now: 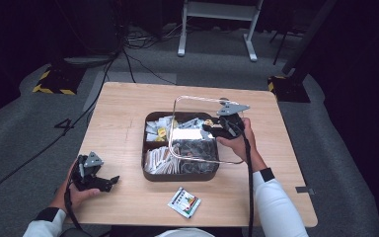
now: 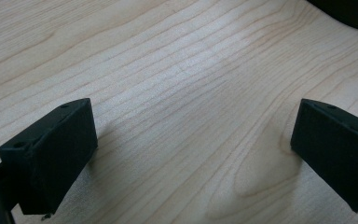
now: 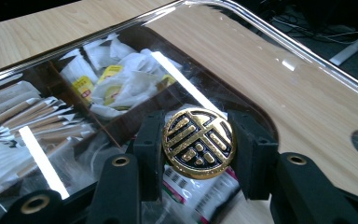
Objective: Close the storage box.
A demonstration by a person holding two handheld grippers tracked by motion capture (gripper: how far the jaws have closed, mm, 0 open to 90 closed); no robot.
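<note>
A dark brown compartment box [image 1: 150, 174] stands mid-table, packed with tea bags [image 3: 116, 88] and paper sticks [image 3: 23, 116]. Above it, tilted and shifted toward the right, hangs a clear lid [image 1: 197, 98] with a round gold-and-black knob [image 3: 198, 143]. My right gripper [image 1: 212, 129] is shut on that knob, and both pads press its sides in the right gripper view [image 3: 198, 135]. Near the table's front left corner my left gripper [image 1: 109, 181] rests low over bare wood [image 2: 168, 70]. Its jaws [image 2: 193, 140] stand wide open with nothing between them.
A small printed packet [image 1: 184, 202] lies on the table in front of the box, near the front edge. The wooden tabletop [image 1: 123, 113] stretches left and behind the box. On the floor beyond are cables and a white stand [image 1: 217, 19].
</note>
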